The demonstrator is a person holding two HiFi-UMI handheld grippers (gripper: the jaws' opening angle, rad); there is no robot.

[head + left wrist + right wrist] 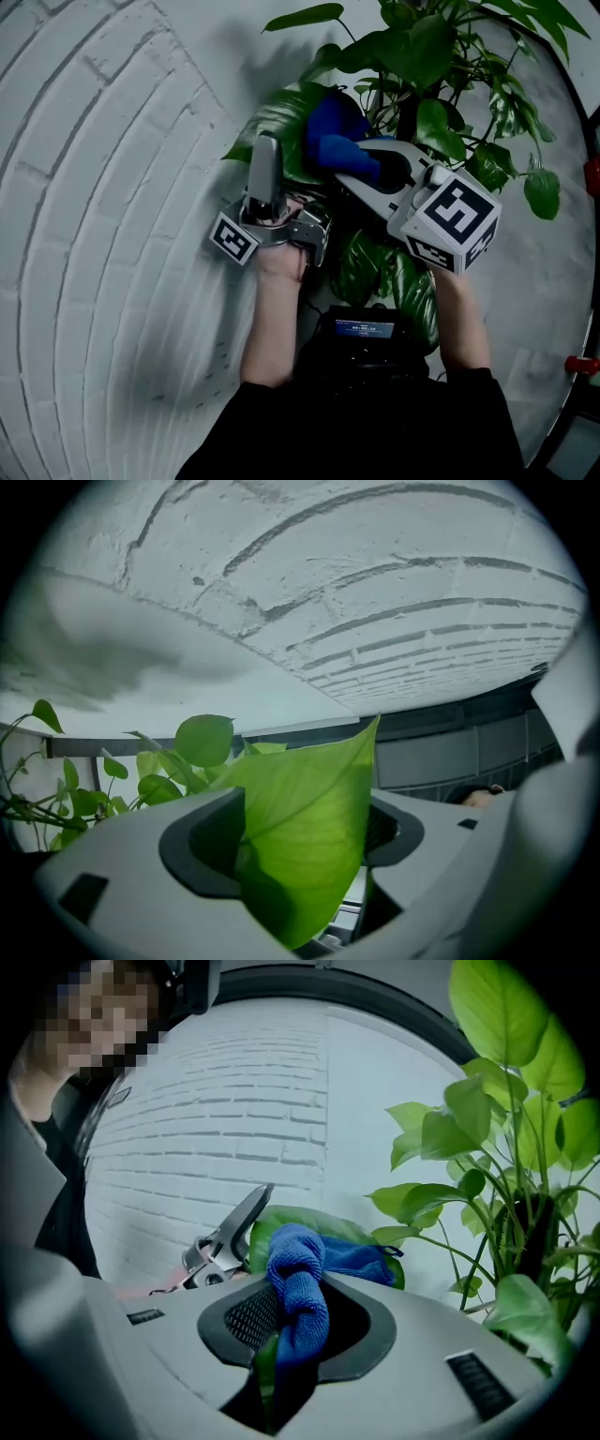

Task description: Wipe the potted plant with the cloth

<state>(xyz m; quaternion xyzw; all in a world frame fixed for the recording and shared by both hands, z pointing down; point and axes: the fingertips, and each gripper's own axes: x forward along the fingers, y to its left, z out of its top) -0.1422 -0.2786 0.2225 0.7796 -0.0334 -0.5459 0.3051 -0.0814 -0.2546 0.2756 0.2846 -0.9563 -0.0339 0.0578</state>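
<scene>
The person stands over the potted plant (pixel 441 122), which sits against a white brick wall (pixel 112 187), and is working on one broad leaf (pixel 300 817) on its left side. The left gripper (pixel 265 159) points upward with its jaws about half apart, and the leaf stands cradled between them rather than pinched flat. The right gripper (pixel 370 169) is clamped tight on a bunched blue cloth (pixel 298 1288), whose free wad rests on the leaf's upper face. To my eye the stroke should run from stem to tip with light pressure, and the left gripper should back the leaf from below so it does not fold or tear. The only print I see is the black-and-white square markers on the gripper cubes. A small lit screen (pixel 356 328) at the person's chest has text too small to read.
</scene>
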